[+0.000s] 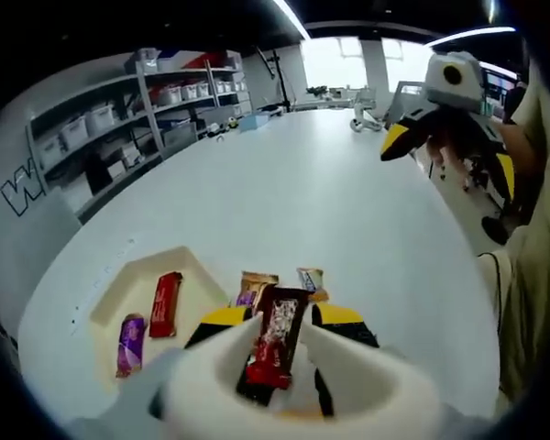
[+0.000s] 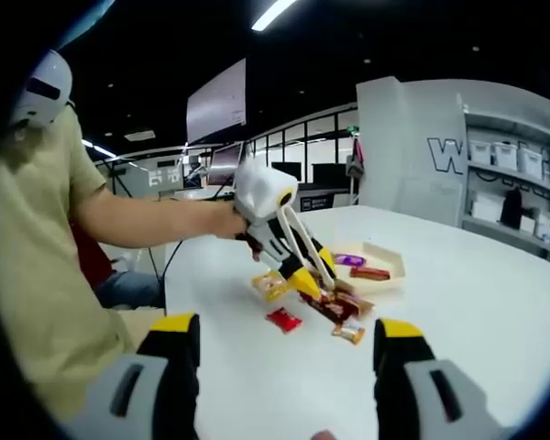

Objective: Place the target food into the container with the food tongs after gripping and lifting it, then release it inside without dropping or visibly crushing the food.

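Left gripper [image 1: 277,341] clamped on white food tongs [image 1: 284,380], the tong arms drawn together ahead of its yellow-tipped jaws and pinching a dark red snack bar [image 1: 275,339], held upright between the tips. Seen from the right gripper view, same left gripper [image 2: 298,266] angled down over the white table [image 2: 495,302], tongs [image 2: 304,243] meeting the bar [image 2: 332,307] near the tabletop; whether lifted clear or touching cannot be told. Just beyond the tong tips, two more wrapped snacks [image 1: 257,286]. Off to the tool's left, a cream tray [image 1: 119,298] holding a red bar [image 1: 165,304] and a purple packet [image 1: 130,345]. Right gripper [image 2: 284,353] held well apart from the food, jaws spread wide with nothing between them
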Available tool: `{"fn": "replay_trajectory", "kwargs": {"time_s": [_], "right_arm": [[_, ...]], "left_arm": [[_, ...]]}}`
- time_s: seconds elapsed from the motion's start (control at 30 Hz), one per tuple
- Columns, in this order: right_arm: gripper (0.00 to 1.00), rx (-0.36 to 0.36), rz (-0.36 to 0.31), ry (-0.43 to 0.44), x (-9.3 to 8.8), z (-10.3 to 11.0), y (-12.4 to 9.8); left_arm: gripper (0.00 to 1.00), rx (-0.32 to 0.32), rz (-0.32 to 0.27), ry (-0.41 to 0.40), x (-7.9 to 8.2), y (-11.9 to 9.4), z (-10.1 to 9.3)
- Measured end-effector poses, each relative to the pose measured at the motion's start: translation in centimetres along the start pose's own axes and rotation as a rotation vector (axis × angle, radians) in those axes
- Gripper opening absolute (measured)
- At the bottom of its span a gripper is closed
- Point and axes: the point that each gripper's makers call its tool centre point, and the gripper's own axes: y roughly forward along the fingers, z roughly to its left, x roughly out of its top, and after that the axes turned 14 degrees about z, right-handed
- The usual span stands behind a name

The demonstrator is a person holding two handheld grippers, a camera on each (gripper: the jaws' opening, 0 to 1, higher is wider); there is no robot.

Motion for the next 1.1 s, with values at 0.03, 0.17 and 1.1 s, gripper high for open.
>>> {"fn": "replay_trajectory", "kwargs": {"time_s": [0.03, 0.17, 1.1], "right_arm": [[0.76, 0.000, 0.002, 0.001, -0.1, 0.0, 0.0], [0.76, 0.000, 0.004, 0.001, -0.1, 0.0, 0.0], [0.76, 0.004, 0.010, -0.001, -0.1, 0.1, 0.3]], "left_arm": [[0.25, 0.000, 0.004, 0.001, -0.1, 0.1, 0.0], [0.25, 0.001, 0.010, -0.007, -0.3, 0.7, 0.1], [0.25, -0.015, 0.053, -0.030, -1.3, 0.8, -0.7]]}}
